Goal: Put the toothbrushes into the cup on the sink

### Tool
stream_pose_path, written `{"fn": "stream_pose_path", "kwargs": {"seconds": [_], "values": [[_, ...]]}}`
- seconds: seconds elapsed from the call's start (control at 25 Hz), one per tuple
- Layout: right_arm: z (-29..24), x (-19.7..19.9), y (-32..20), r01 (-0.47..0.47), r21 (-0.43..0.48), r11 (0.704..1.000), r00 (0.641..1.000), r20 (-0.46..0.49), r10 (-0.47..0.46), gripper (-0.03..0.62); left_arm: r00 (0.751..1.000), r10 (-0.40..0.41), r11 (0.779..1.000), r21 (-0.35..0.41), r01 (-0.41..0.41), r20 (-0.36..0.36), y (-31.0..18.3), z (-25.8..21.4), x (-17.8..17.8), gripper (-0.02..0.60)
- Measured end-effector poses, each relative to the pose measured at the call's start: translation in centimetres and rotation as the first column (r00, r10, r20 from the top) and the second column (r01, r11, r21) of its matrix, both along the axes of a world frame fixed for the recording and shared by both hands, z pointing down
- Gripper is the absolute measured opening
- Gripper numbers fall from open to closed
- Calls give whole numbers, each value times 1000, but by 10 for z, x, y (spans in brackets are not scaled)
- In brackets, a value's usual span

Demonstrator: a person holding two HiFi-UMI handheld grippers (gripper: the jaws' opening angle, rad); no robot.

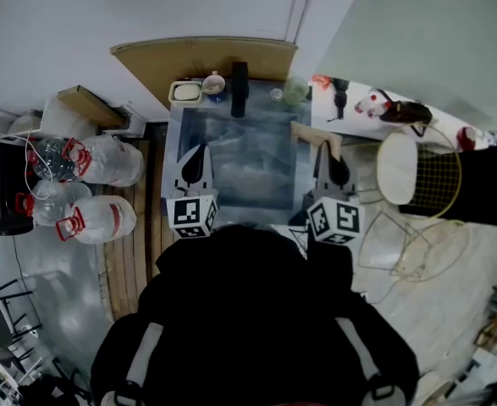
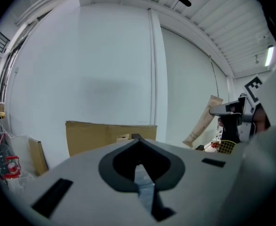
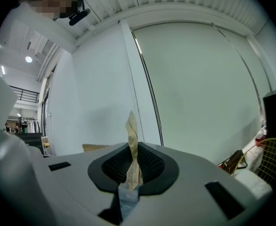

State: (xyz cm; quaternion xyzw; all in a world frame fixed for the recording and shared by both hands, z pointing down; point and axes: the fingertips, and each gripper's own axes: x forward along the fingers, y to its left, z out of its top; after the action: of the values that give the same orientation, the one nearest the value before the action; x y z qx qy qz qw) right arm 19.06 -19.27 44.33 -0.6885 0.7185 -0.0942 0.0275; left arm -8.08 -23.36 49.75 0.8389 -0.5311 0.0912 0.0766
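Closest to the head camera is the person, in dark clothes with light straps on the shoulders. Just ahead of the person are the two marker cubes of the tools, and both tools point at the steel sink.

The right tool is closed on a paper-wrapped toothbrush. In the right gripper view, the beige wrapper stands up between the ribbed pads of this tool and is pressed from both sides. From above, the wrapper lies across the tips, over the right edge of the sink. The left gripper view shows it as a long, tilted beige strip in front of the pale wall.

The left tool is over the left part of the sink. In its own view its jaws meet at the tips and nothing is between them, so it is closed and empty.

On the back rim of the sink stand a soap dish, a small cup, a black upright thing that I cannot name, and a clear glass. The toothbrush is well apart from the small cup and nearer to the clear glass, and it touches neither.

Behind the sink, a sheet of cardboard leans against the wall. On the floor at the left lie water jugs with red handles. At the right are a round white stool and a wire basket
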Motion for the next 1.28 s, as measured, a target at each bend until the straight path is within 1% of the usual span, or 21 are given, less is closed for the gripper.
{"fn": "stream_pose_path", "kwargs": {"seconds": [0.16,0.32,0.6,0.72,0.88,1.08,1.28], "values": [[0,13,-18,-16,24,1000,1000,-11,16,34,1000,19,1000,4,-19,-14,10,6,3,2],[-5,25,-41,-27,43,999,998,-49,29,34,1000,21,1000,-5,-22,-18,19,11,1,2],[-1,45,-93,-68,62,996,996,-60,71,34,1000,14,1000,-22,-14,-3,29,18,-4,2],[8,50,-113,-83,45,996,996,-31,84,34,1000,-1,1000,-21,0,-3,31,17,-8,2],[21,52,-133,-93,22,995,995,-19,93,34,1000,-12,1000,-24,12,5,33,22,-16,2],[40,53,-150,-106,-34,994,994,1,106,34,1000,-22,999,-30,22,7,35,22,-21,3],[64,61,-164,-130,-95,987,988,76,137,34,1000,-21,1000,-21,22,14,33,18,-21,2]]}}
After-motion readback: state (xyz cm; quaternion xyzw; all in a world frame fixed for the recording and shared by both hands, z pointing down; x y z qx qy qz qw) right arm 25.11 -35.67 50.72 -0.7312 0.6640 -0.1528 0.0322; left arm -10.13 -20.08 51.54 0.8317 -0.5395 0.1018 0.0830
